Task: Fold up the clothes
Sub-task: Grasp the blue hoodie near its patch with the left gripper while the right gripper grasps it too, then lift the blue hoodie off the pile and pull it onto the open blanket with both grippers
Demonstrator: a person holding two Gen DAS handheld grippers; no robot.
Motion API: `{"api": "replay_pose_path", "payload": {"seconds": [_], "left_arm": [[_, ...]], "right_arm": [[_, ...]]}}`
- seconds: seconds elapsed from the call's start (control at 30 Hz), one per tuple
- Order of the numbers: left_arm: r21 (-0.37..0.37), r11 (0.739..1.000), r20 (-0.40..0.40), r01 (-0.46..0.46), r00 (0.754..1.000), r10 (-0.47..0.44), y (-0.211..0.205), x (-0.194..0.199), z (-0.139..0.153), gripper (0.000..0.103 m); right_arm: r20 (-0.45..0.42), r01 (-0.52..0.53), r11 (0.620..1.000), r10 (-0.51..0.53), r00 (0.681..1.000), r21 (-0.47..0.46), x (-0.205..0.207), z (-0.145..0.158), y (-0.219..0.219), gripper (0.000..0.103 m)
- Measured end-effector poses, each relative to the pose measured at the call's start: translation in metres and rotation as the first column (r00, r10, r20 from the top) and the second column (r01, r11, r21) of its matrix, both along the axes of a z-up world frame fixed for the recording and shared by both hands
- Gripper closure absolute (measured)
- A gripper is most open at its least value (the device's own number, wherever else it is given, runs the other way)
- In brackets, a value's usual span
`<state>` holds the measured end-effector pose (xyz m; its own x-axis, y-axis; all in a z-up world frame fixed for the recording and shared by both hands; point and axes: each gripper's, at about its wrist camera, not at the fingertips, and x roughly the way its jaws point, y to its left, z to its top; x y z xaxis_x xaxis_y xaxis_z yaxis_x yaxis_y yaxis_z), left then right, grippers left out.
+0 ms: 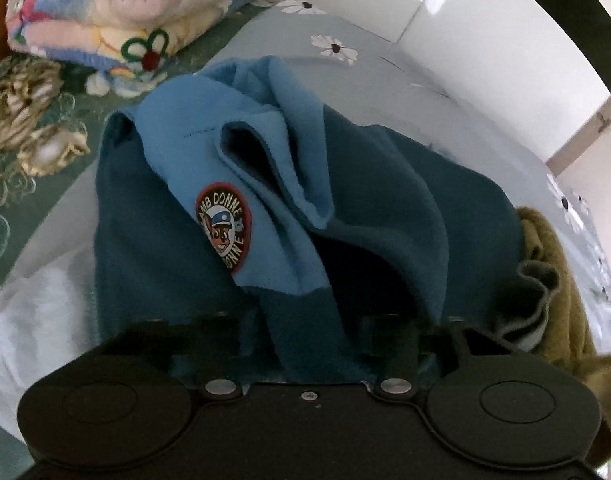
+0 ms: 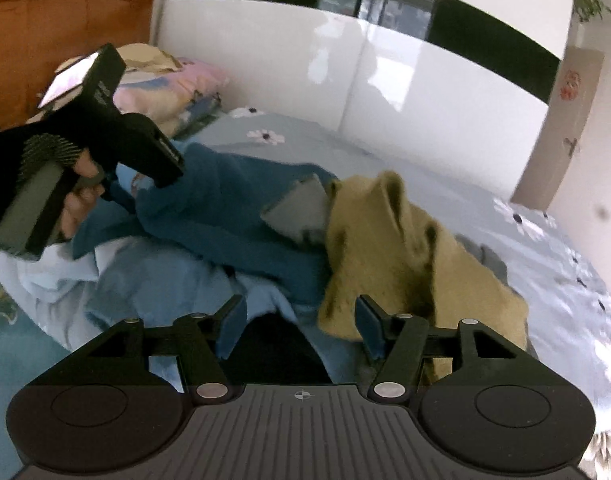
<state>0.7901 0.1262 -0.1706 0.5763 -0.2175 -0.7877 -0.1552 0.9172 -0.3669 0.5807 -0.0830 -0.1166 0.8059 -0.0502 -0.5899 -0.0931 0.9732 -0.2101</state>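
Observation:
A blue two-tone garment (image 1: 385, 200) with a round cartoon patch (image 1: 224, 228) is heaped right in front of my left gripper (image 1: 305, 320). The jaws stand wide apart and open. A dark fold runs between them, and the fingertips are buried in the cloth. The right wrist view shows the same left gripper (image 2: 161, 156) in a gloved hand (image 2: 37, 152), its nose pressed into the blue garment (image 2: 233, 208). My right gripper (image 2: 301, 312) is open above a light blue garment (image 2: 157, 280), holding nothing. An olive-yellow garment (image 2: 405, 248) lies just beyond its right finger.
The pile lies on a bed with a grey daisy-print sheet (image 2: 505, 248). A folded pastel quilt (image 1: 117, 12) sits at the head end by an orange headboard (image 2: 65, 12). A white glossy wardrobe (image 2: 385, 80) runs along the far side. White cloth (image 1: 37, 320) lies at left.

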Motion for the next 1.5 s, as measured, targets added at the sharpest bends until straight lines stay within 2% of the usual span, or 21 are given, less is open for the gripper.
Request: {"api": "replay_pose_path", "payload": {"seconds": [0.13,0.17,0.2,0.27,0.4,0.73,0.83,0.97,1.13,1.37,1.5], "left_arm": [[-0.115,0.990,0.032,-0.077,0.996,0.081,0.009,0.001,-0.008,0.079],[-0.105,0.992,0.047,-0.076,0.996,0.081,0.009,-0.001,-0.007,0.082],[-0.095,0.993,0.062,-0.075,0.995,0.081,0.008,-0.002,-0.007,0.091],[-0.028,0.998,0.091,-0.053,0.994,0.055,0.000,-0.006,-0.002,0.093],[-0.069,0.996,0.109,-0.051,0.992,0.059,-0.001,-0.021,0.009,0.095],[-0.183,0.982,0.202,0.052,0.979,-0.014,0.001,-0.092,0.052,0.095],[-0.193,0.976,0.219,0.100,0.974,-0.057,-0.003,-0.125,0.063,0.096],[-0.156,0.970,0.240,0.188,0.960,-0.147,-0.016,-0.168,0.075,0.096],[-0.126,0.955,0.252,0.269,0.940,-0.231,-0.032,-0.222,0.094,0.096],[-0.156,0.945,0.184,0.286,0.949,-0.257,-0.022,-0.280,0.107,0.096],[-0.117,0.948,0.154,0.296,0.948,-0.277,-0.022,-0.319,0.115,0.096]], "right_arm": [[-0.026,0.030,0.999,-0.030,0.999,0.012,-0.015,-0.004,-0.011,0.040],[-0.031,0.040,0.999,-0.039,0.999,0.018,-0.017,-0.005,-0.013,0.040],[-0.036,0.049,0.999,-0.048,0.998,0.024,-0.018,-0.006,-0.015,0.040],[-0.046,0.068,0.997,-0.066,0.997,0.036,-0.020,-0.008,-0.019,0.040],[-0.059,0.078,0.996,-0.076,0.995,0.044,-0.025,-0.011,-0.022,0.040],[-0.079,0.136,0.987,-0.129,0.988,0.090,-0.035,-0.002,-0.029,0.040],[-0.070,0.146,0.985,-0.140,0.988,0.095,-0.039,0.006,-0.029,0.039],[-0.066,0.166,0.980,-0.159,0.985,0.112,-0.049,0.020,-0.031,0.039],[-0.049,0.189,0.975,-0.184,0.982,0.116,-0.068,0.040,-0.034,0.039],[-0.047,0.228,0.967,-0.224,0.974,0.115,-0.107,0.064,-0.046,0.038],[-0.054,0.238,0.964,-0.233,0.971,0.118,-0.135,0.076,-0.053,0.038]]}}
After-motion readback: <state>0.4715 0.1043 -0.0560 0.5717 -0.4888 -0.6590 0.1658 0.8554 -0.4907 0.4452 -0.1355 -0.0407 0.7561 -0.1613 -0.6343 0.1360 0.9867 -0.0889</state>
